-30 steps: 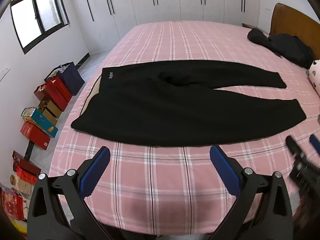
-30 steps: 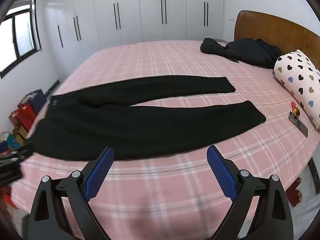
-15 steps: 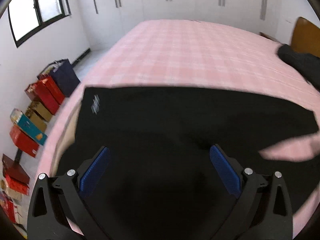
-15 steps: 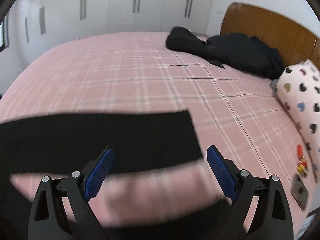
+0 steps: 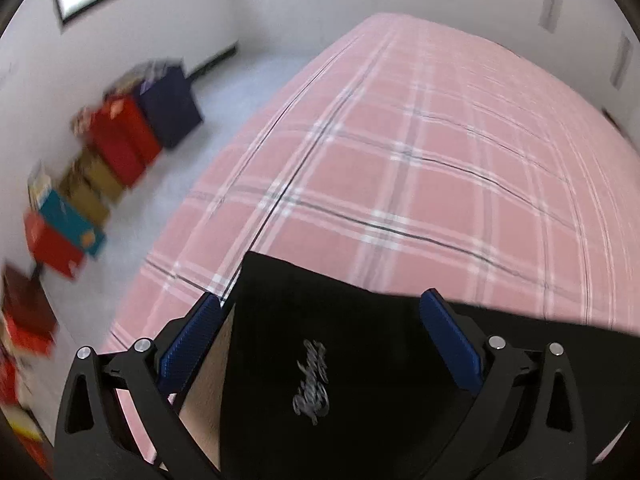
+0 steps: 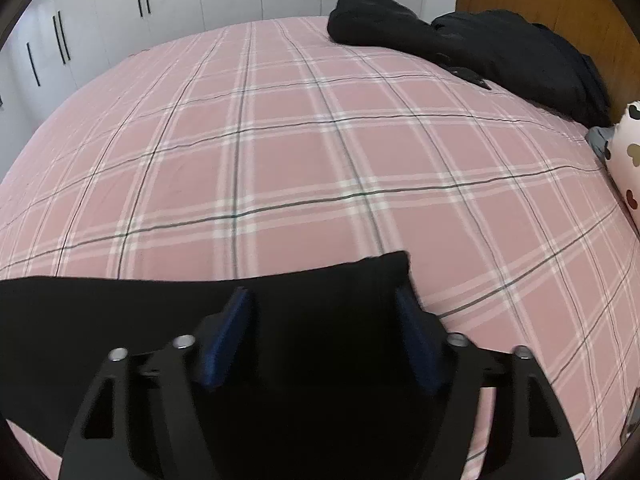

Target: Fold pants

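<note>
Black pants lie flat on a pink plaid bed. In the left wrist view the waistband corner [image 5: 312, 320] with a silver script logo [image 5: 310, 384] sits between my left gripper's [image 5: 320, 332] blue pads, which stand wide open just above it. In the right wrist view the far leg's cuff end [image 6: 340, 292] lies between my right gripper's [image 6: 324, 320] pads, which are open but narrower, pressing down onto the cloth at either side of the cuff.
The bed's left edge [image 5: 224, 184] drops to a grey floor with coloured boxes and bags [image 5: 120, 144] along the wall. A dark jacket [image 6: 480, 44] lies by the wooden headboard [image 6: 560, 8]. A heart-print pillow [image 6: 628, 148] sits at the right.
Both grippers have moved forward and down from the bed's near edge onto the pants: left to the waistband corner, right to the far leg's cuff. The right jaws have narrowed.
</note>
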Available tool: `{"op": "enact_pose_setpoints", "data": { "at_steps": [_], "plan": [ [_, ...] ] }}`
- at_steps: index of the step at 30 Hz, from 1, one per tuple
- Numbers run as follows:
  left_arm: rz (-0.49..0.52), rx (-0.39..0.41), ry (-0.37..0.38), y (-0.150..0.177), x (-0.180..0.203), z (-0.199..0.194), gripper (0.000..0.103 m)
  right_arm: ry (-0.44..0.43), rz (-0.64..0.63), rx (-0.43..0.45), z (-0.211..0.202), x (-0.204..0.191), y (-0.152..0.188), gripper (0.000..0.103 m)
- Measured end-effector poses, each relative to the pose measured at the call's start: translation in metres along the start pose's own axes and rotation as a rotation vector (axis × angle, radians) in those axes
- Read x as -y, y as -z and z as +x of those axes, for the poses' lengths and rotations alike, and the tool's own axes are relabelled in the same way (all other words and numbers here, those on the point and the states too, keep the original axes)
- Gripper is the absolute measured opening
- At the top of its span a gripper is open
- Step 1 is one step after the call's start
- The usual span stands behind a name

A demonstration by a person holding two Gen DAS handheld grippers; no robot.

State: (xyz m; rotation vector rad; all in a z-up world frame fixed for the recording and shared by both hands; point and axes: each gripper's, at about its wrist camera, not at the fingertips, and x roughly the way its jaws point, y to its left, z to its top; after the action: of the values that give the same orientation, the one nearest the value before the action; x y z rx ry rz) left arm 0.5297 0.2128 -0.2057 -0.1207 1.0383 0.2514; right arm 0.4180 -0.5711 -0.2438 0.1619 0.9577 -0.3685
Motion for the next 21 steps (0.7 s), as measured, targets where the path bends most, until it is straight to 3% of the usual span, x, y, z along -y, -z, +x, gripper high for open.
{"op": "enact_pose_setpoints", "data": {
  "at_steps": [1,2,3,4,5,7,8,11,14,17,21],
  "plan": [
    [-0.019,-0.020,-0.005,-0.003,-0.003,0.010,0.097,-0.010,0.001,0.005,-0.001,-0.002,0.001,0.045],
    [-0.020,-0.038,-0.011,-0.003,-0.004,0.015,0.095,-0.035,0.014,0.005,-0.002,-0.002,0.001,0.037],
    [-0.007,-0.066,-0.024,-0.004,-0.001,0.023,0.080,-0.045,0.030,0.008,-0.004,-0.002,0.001,0.017],
    [0.031,-0.082,-0.050,-0.003,0.005,0.029,0.076,-0.057,0.042,0.012,-0.007,-0.001,0.002,0.009],
    [0.058,-0.073,-0.063,-0.004,0.008,0.031,0.070,-0.062,0.051,0.017,-0.012,-0.002,0.005,0.008],
    [0.113,-0.062,-0.007,-0.007,0.019,0.022,0.022,-0.071,0.051,0.046,-0.024,-0.003,0.006,0.007],
    [0.107,-0.060,-0.016,-0.007,0.019,0.018,0.006,-0.078,0.044,0.071,-0.035,-0.004,0.005,0.007],
    [0.084,-0.012,0.035,-0.009,0.006,-0.013,0.007,-0.100,0.059,0.142,-0.075,0.005,0.006,0.006],
    [0.057,0.055,0.139,0.001,-0.018,-0.067,0.004,-0.135,0.041,0.200,-0.125,0.014,0.013,0.006],
    [0.040,0.089,0.263,0.021,-0.049,-0.122,0.003,-0.151,-0.005,0.233,-0.174,0.025,0.030,0.006],
    [0.087,0.119,0.307,0.066,-0.085,-0.184,0.003,-0.140,-0.083,0.239,-0.225,0.031,0.064,0.006]
  ]
}}
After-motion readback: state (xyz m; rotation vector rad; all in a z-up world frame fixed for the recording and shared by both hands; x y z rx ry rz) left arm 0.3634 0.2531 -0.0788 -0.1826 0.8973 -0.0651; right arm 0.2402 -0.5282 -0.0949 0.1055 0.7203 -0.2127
